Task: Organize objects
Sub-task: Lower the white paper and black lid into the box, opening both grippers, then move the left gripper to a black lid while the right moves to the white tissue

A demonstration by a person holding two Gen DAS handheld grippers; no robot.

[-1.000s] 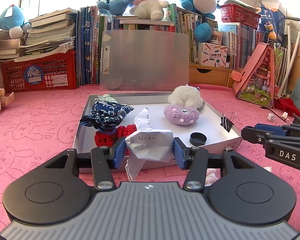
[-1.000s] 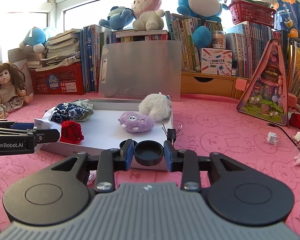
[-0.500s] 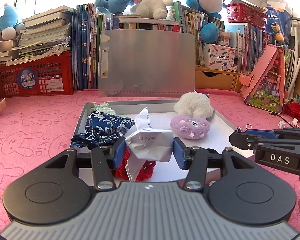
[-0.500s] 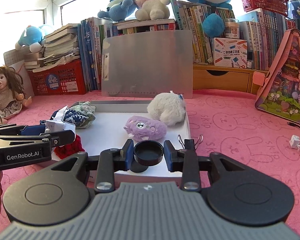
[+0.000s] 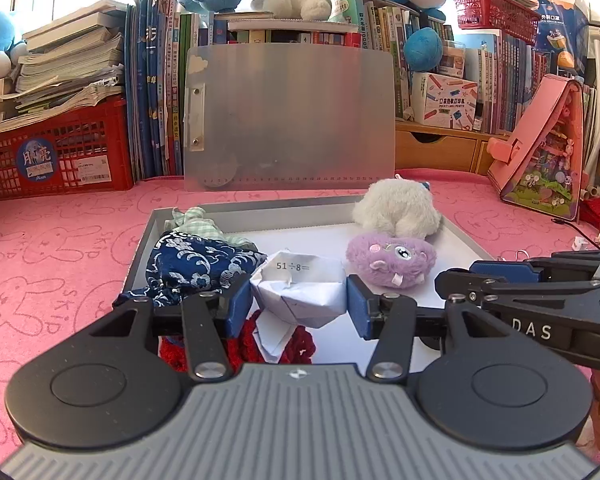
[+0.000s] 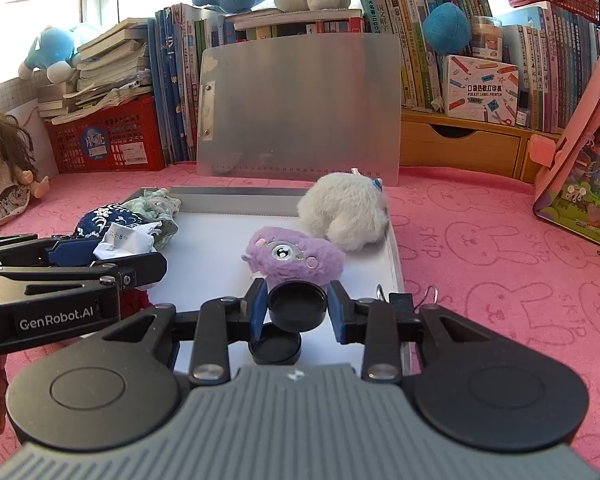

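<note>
While both loads hang over the tray [image 5: 148, 240], each should be lowered until it nearly touches the white floor before the jaws part. The left gripper [image 5: 299, 298] pinches a crumpled paper [image 5: 300, 292] above the red knit [image 5: 296, 344], with the blue pouch [image 5: 188, 264] at its 10 o'clock and the purple plush [image 5: 392, 258] at 2 o'clock. I judge the bare floor at 1 o'clock the better spot, so the paper does not perch on the knit. The right gripper [image 6: 297, 307] clamps a black cap [image 6: 297, 300] directly above a second cap [image 6: 276, 346] near the tray's front edge. Shift it toward 11 o'clock first, clear of the plush and the binder clip [image 6: 404, 300], and keep the two grippers apart.
</note>
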